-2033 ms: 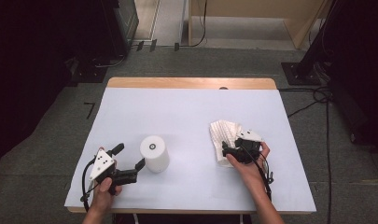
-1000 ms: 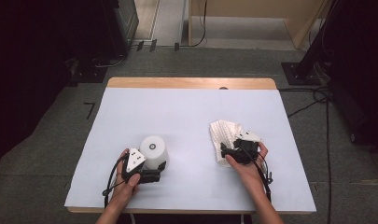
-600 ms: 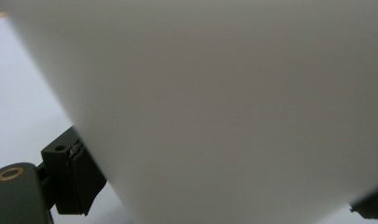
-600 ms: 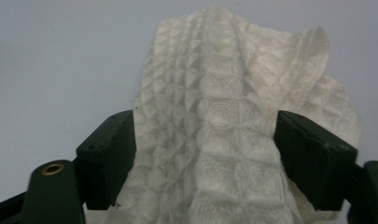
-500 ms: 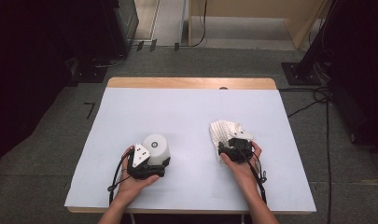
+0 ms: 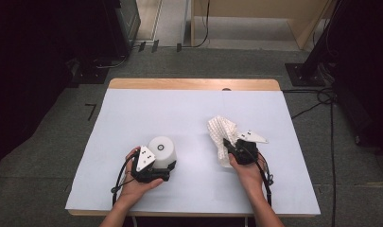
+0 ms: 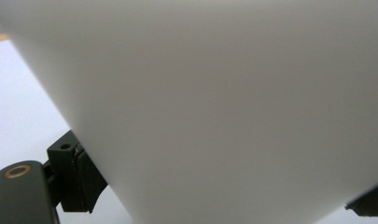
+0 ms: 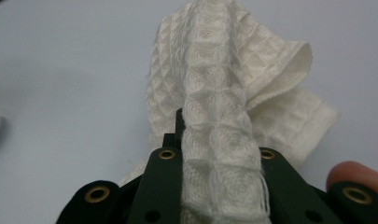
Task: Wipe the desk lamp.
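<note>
Right gripper view: the right gripper has just closed and clamps a white waffle-weave cloth. High view: the left gripper, jaws closing, straddles a white cup upside down on the table, front left.

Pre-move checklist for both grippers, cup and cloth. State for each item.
1. Right gripper shut on the white waffle cloth, a fold pinched between the jaws: ok.
2. Cloth free of the cup, with bare table between them in the high view: ok.
3. Left gripper around the white cup, a jaw on either side in the left gripper view: ok.
4. Left pads pressing the cup wall; jaws have just been closing: cannot tell.
5. Cup standing upside down on the table: ok.
6. Cloth lifted off the table: cannot tell.
</note>
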